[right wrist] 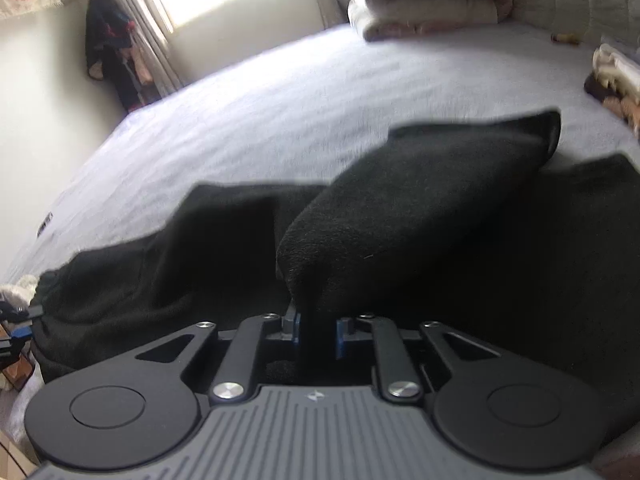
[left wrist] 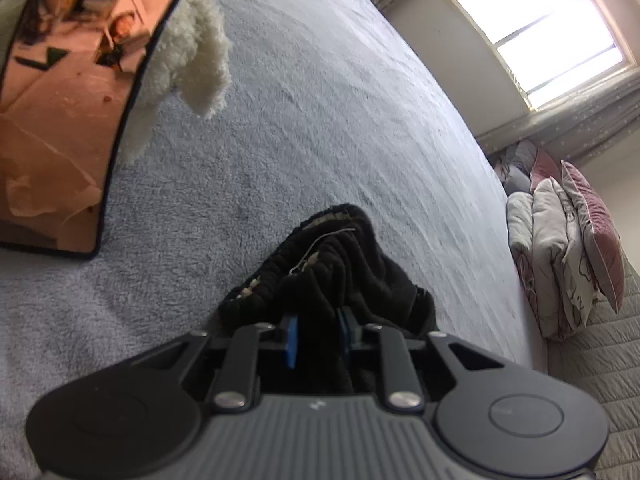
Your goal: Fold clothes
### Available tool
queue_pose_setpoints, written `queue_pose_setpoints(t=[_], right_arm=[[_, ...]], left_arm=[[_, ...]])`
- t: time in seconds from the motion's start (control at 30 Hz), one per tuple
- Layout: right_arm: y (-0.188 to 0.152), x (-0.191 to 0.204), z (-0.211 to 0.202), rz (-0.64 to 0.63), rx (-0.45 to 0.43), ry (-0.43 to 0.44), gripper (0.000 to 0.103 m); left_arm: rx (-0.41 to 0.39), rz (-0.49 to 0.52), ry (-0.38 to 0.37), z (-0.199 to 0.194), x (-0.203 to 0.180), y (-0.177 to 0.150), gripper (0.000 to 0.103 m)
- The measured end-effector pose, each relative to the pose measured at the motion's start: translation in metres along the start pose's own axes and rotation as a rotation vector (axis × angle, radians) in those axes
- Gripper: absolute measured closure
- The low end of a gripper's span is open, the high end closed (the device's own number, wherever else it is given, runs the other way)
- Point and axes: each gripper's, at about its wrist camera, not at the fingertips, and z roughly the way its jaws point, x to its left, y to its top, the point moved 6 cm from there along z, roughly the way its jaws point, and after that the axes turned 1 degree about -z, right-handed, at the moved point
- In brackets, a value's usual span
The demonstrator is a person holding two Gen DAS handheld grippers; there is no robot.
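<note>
While its 2 blue-padded fingers point forward and slightly down toward the bed (left wrist: 320, 100), the left hand-held gripper (left wrist: 318, 334) pinches a bunched fold of the black garment (left wrist: 332, 276); the cloth rises in ridges from between the jaws, with a pale thread and a strip of stitching showing on its upper folds. Beyond it the pale blue bed cover stretches away, a fluffy white item (left wrist: 196, 52) hanging at the upper left beside a dark-framed mirror (left wrist: 60, 120). Farther right, folded pillows (left wrist: 560, 248) stand stacked against the quilted headboard, below a bright window (left wrist: 536, 28).

From the right wrist view, the right hand-held gripper (right wrist: 318, 336) is likewise clamped on the same black garment (right wrist: 420, 200), a thick fold lifting from its jaws and tilting toward the upper right. More of the garment lies spread on the bed to either side. At the far end sits a pile of folded bedding (right wrist: 424, 0), with dark clothes (right wrist: 112, 44) hanging near the curtain.
</note>
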Motion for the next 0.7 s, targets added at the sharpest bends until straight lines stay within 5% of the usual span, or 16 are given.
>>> queue_pose_setpoints(t=[0.7], right_arm=[[0.001,-0.004,-0.027,0.067,0.003,0.096,0.089]], left_arm=[[0.015,-0.011,-0.045,-0.028,0.015,0.005,0.086]])
